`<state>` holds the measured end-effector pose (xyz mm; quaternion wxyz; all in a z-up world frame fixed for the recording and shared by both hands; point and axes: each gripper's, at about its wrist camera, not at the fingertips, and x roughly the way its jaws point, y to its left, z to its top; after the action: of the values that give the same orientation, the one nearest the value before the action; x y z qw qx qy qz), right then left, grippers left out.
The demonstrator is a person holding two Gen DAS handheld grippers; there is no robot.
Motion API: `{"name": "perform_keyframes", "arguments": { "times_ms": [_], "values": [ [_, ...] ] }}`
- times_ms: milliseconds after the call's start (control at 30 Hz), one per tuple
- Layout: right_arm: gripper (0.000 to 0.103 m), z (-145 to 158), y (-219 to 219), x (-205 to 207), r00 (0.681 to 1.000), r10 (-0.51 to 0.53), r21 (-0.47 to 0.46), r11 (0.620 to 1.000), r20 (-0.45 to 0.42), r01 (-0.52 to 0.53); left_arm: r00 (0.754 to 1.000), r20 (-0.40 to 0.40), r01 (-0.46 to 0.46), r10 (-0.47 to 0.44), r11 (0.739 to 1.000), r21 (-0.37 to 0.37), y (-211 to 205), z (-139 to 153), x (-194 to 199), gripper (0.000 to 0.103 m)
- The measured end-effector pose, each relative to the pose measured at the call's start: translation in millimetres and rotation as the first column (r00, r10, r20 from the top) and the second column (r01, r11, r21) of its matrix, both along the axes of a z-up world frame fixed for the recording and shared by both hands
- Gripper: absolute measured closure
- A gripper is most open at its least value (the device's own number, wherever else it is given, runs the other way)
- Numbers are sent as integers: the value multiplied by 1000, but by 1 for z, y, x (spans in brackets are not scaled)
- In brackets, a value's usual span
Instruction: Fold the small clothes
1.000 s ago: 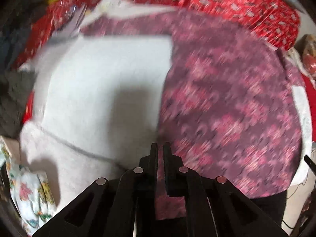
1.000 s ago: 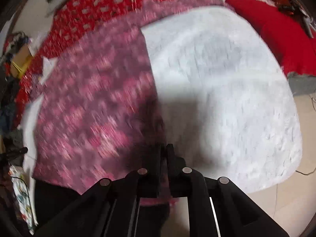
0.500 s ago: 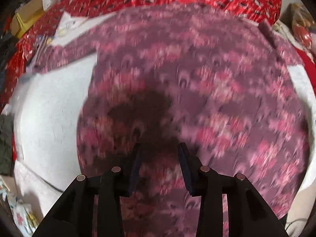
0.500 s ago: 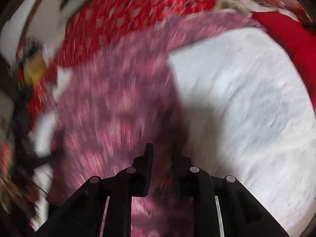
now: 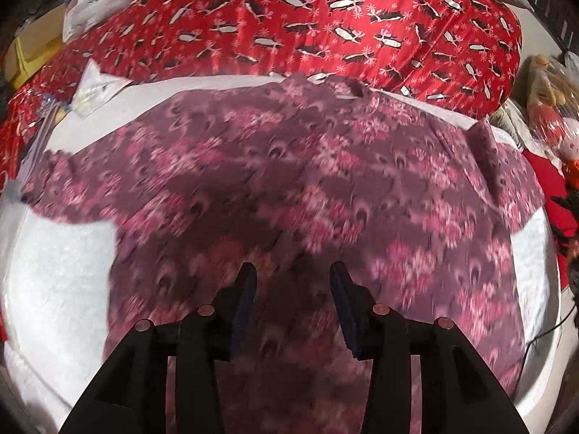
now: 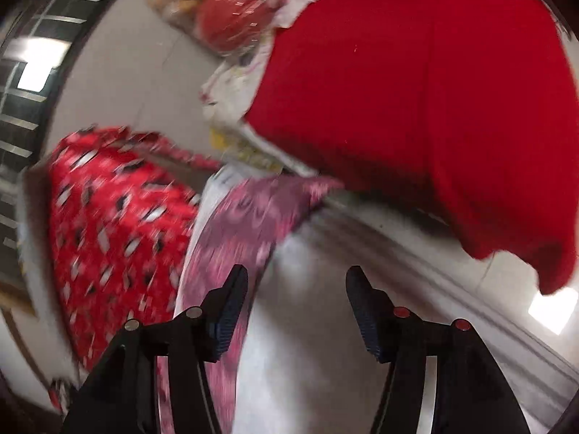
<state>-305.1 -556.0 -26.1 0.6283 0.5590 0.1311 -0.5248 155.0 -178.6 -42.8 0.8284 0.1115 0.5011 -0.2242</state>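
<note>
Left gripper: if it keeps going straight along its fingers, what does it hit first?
Most likely the purple flowered garment, spread flat on the white pad. The left gripper points down at it, jaws opening with nothing between them. Depth is unclear.

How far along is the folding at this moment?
Done: the purple garment lies spread on the white surface, no fold visible. In hand: nothing; the left gripper and right gripper are both opening with nothing between the jaws. Left: all the folds.

The purple floral-print cotton shirt (image 5: 325, 181) is smeared by motion blur, its hem cut off by the lower edge.
</note>
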Motion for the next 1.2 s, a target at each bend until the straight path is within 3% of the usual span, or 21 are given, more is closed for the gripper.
{"name": "perform_keyframes", "arguments": {
  "times_ms": [233,300,333,367,533,633,767,900,1067,1200],
  "values": [
    [42,-26,-49,34,997,20,-18,1000,-74,-21,999,-33,3,-5,998,-59,-25,-27,32,61],
    [55,-29,-55,40,993,32,-21,999,-110,-35,999,-32,-5,2,997,-78,-28,-27,39,61],
    [78,-26,-55,40,991,36,-41,998,-126,-42,1000,-29,-6,4,996,-88,-28,-26,44,61],
    [93,-21,-53,37,991,41,-68,996,-126,-50,1000,-20,-9,8,996,-88,-28,-25,47,61],
    [93,22,-38,24,979,-32,-208,978,-203,-11,997,27,-67,69,995,-78,-14,-20,71,56],
    [93,45,-29,23,977,-53,-247,969,-208,0,991,36,-127,131,988,-87,0,-22,84,55],
    [93,77,-5,63,971,80,-298,943,-227,-147,983,-24,-183,182,974,-132,13,-33,97,55],
    [93,85,24,120,949,230,-294,911,-214,-287,980,-80,-190,180,972,-137,21,-47,111,55],
    [93,66,73,208,880,430,-237,851,-201,-470,975,-115,-206,190,966,-156,36,-52,128,55],
    [93,38,115,282,792,570,-178,775,-220,-607,971,-134,-219,196,958,-186,49,-48,137,55]
  ]
}}
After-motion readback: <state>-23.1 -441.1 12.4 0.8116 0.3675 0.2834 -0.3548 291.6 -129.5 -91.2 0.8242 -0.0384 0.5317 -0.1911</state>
